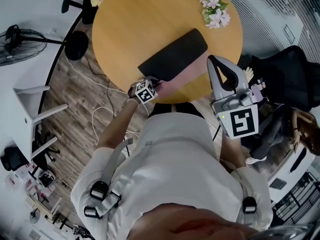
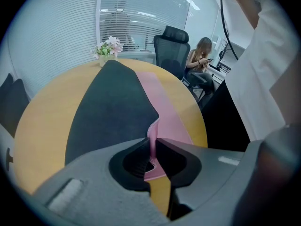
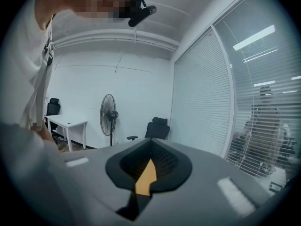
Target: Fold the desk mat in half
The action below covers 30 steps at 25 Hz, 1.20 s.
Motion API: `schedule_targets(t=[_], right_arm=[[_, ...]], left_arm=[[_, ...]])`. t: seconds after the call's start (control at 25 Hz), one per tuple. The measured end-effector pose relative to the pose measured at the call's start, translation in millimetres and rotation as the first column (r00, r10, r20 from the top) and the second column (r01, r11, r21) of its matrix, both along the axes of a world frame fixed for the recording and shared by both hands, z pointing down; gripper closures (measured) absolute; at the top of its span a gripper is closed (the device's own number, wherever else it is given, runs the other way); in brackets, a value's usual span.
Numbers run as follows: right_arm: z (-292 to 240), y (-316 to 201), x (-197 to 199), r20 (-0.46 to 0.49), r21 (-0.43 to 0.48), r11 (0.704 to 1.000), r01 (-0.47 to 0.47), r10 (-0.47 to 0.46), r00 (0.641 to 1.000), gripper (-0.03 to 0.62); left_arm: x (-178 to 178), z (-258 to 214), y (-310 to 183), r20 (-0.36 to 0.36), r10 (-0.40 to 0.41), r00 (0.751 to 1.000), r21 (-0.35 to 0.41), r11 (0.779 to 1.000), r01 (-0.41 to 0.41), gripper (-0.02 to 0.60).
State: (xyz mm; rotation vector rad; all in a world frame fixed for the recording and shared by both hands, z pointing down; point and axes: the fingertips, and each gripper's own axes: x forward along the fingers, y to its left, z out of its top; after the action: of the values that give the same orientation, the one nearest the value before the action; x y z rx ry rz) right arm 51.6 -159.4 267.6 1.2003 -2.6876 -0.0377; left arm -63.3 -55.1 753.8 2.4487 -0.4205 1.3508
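Mat (image 1: 175, 56) lies on the table (image 1: 125, 24), black face up, with a pink strip showing along its near side. Left gripper (image 1: 145, 91) is clamped on the pink edge, probably to draw it over or square the fold. Right gripper (image 1: 216, 64) is held up off the mat, jaws together on nothing, likely kept clear. The left gripper view shows the edge pinched upright, which the head view cannot. The right gripper view catches only a fan (image 3: 108, 114) and a chair (image 3: 157, 127).

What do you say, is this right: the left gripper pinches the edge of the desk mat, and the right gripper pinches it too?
Not fully. The right gripper pinches nothing: the right gripper view shows its jaws together and empty. The left gripper does pinch the edge of the desk mat.
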Motion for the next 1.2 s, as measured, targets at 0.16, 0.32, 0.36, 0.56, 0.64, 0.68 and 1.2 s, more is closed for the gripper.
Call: schedule_targets(t=[0.16, 0.32, 0.36, 0.56, 0.64, 0.68, 1.2], right_arm=[[-10, -2, 5, 0.001, 0.018, 1.000, -0.011, 0.011, 1.000, 0.589], [-17, -5, 11, 0.004, 0.036, 0.999, -0.021, 0.021, 1.000, 0.589], [-19, -5, 13, 0.006, 0.039, 0.999, -0.023, 0.022, 1.000, 0.589], [-25, -5, 19, 0.010, 0.055, 0.998, -0.030, 0.030, 1.000, 0.589], [-27, -6, 21, 0.011, 0.060, 0.998, -0.035, 0.034, 0.999, 0.589], [-28, -6, 22, 0.011, 0.062, 0.997, -0.038, 0.037, 0.999, 0.589], [-35, -2, 41, -0.013, 0.091, 0.994, -0.062, 0.064, 0.998, 0.589]], left_arm=[[6, -1, 11, 0.005, 0.030, 1.000, -0.014, 0.999, -0.030, 0.535], [13, 0, 17, 0.006, 0.049, 0.999, -0.021, 0.999, -0.049, 0.535], [15, 0, 19, 0.007, 0.052, 0.999, -0.025, 0.998, -0.052, 0.535], [19, 2, 28, 0.011, 0.056, 0.998, -0.039, 0.998, -0.055, 0.535], [20, 3, 31, 0.010, 0.058, 0.998, -0.045, 0.997, -0.058, 0.534], [21, 3, 33, 0.010, 0.062, 0.998, -0.048, 0.997, -0.062, 0.535], [21, 15, 45, 0.042, 0.100, 0.994, -0.067, 0.993, -0.097, 0.529]])
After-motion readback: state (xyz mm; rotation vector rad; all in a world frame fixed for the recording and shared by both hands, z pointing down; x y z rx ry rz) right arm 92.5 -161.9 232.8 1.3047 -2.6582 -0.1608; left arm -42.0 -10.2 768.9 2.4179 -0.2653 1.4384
